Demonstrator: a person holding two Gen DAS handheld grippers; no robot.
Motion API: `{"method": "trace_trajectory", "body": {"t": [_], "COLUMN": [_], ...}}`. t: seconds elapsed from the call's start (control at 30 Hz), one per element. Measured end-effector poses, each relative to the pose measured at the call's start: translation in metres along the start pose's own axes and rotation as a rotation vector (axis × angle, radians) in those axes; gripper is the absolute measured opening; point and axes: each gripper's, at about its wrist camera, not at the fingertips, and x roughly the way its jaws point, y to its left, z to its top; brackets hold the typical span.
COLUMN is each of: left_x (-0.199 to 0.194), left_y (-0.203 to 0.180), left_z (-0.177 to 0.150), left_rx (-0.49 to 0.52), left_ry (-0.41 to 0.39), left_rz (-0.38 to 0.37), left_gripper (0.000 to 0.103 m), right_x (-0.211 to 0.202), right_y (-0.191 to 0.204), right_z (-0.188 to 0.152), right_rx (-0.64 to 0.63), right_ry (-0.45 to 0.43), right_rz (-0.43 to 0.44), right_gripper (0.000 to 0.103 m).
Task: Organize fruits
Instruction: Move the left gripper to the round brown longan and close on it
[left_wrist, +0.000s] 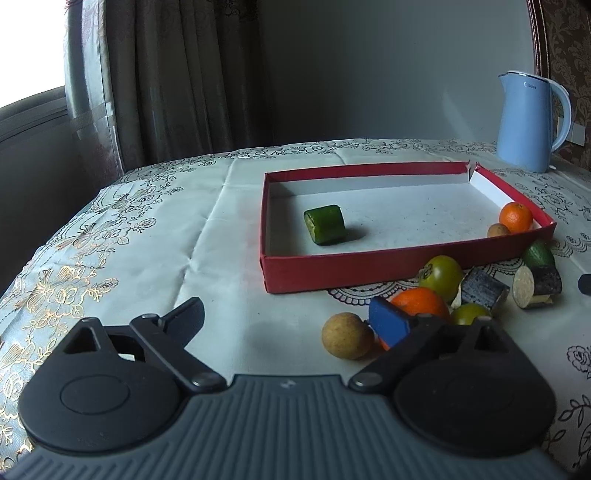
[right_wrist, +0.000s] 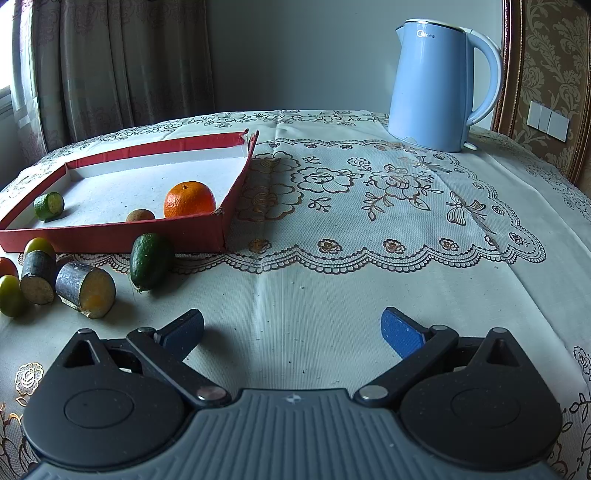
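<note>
In the left wrist view, the left claw's blue pad (left_wrist: 389, 322) covers part of the near orange (left_wrist: 421, 303), and a dark object (left_wrist: 584, 283) is cut off at the right edge, unidentifiable. In the right wrist view, the red tray's front wall (right_wrist: 110, 236) hides the lower part of the small brown fruit (right_wrist: 140, 215), and an orange fruit (right_wrist: 7, 266) is clipped by the left edge.

The left gripper (left_wrist: 288, 317) hangs low at the near edge of its view, jaws spread wide, nothing between its fingers (left_wrist: 389, 320) (the right one shows a blue pad). The right gripper (right_wrist: 293, 330) sits likewise low and level, jaws wide apart, its blue-padded fingertips (right_wrist: 400, 332) gripping nothing.
</note>
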Motion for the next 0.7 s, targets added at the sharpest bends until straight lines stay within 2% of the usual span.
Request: {"method": "trace_trajectory", "body": {"t": [0.07, 0.17, 0.43, 0.7], "left_x": [-0.001, -0.002, -0.005, -0.007], "left_y": [-0.001, -0.001, 0.010, 0.010], "left_z": [0.000, -0.001, -0.007, -0.008], "left_rx": [-0.002, -0.009, -0.058, -0.080], "left_ry": [-0.002, -0.001, 0.017, 0.016], "left_rz": [-0.010, -0.019, -0.110, -0.177], "left_gripper": [0.086, 0.084, 0.075, 0.048], "right_x": [0.000, 0.000, 0.000, 0.000], "right_y": [0.000, 0.000, 0.000, 0.000], "right_z": [0.000, 0.000, 0.000, 0.000], "right_rx": [0.000, 0.000, 0.000, 0.000], "right_ry": [0.000, 0.000, 0.000, 0.000], "right_rz": [0.000, 0.000, 0.000, -0.001], "right_gripper": [0.103, 0.103, 0.103, 0.103]}}
